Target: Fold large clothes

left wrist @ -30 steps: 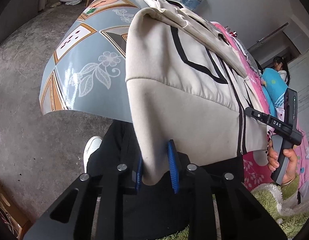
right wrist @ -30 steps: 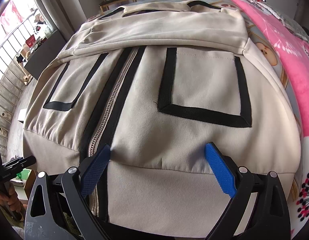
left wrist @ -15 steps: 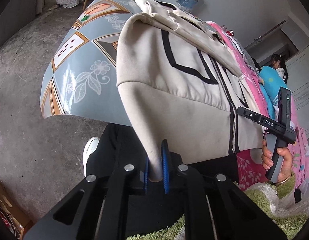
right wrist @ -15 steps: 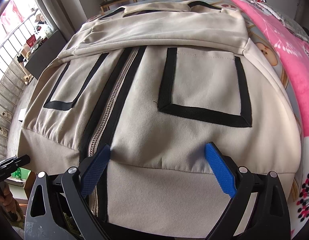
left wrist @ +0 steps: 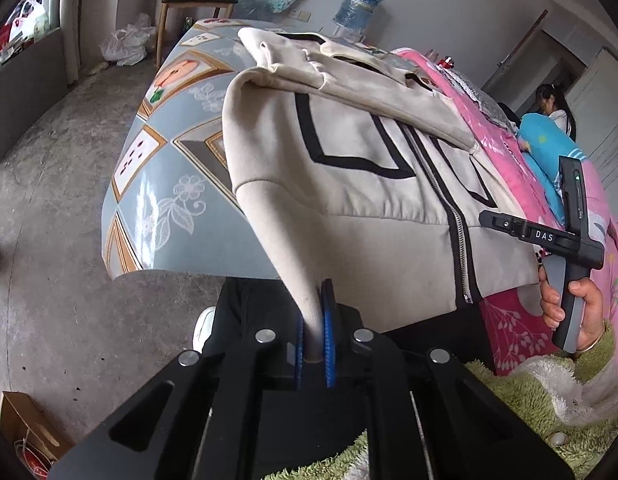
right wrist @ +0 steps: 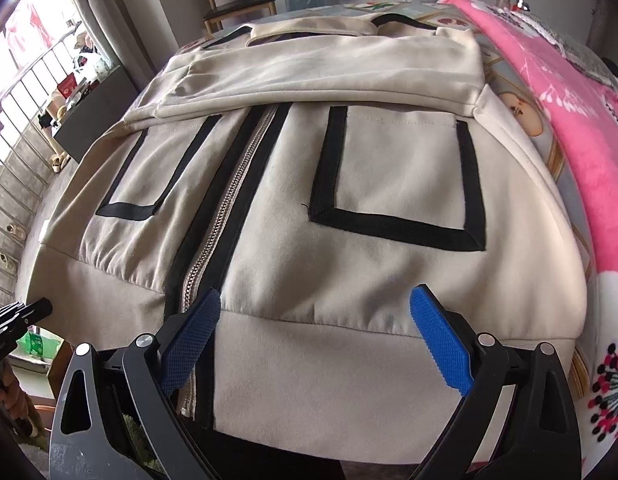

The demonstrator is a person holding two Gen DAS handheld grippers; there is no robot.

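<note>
A beige zip jacket (right wrist: 349, 168) with black trim lies on the table, sleeves folded across its chest, hem hanging over the near edge. It also shows in the left wrist view (left wrist: 349, 184). My left gripper (left wrist: 312, 320) is shut on the jacket's left hem corner, pulling the cloth taut. My right gripper (right wrist: 315, 330) is wide open just above the hem band, right of the zipper (right wrist: 225, 216), with the hem between its blue pads (right wrist: 441, 344). The right gripper's handle (left wrist: 565, 240) shows in the left wrist view.
The table has a blue-grey patterned cloth (left wrist: 165, 168). A pink blanket (right wrist: 569, 112) lies along the jacket's right side. A chair (right wrist: 241, 4) stands behind the table, a cardboard box (left wrist: 25, 428) on the concrete floor. A person (left wrist: 555, 108) sits at far right.
My left gripper closed on the jacket's hem corner and pulled it outward, stretching the cloth. The right gripper stayed open and nearly still.
</note>
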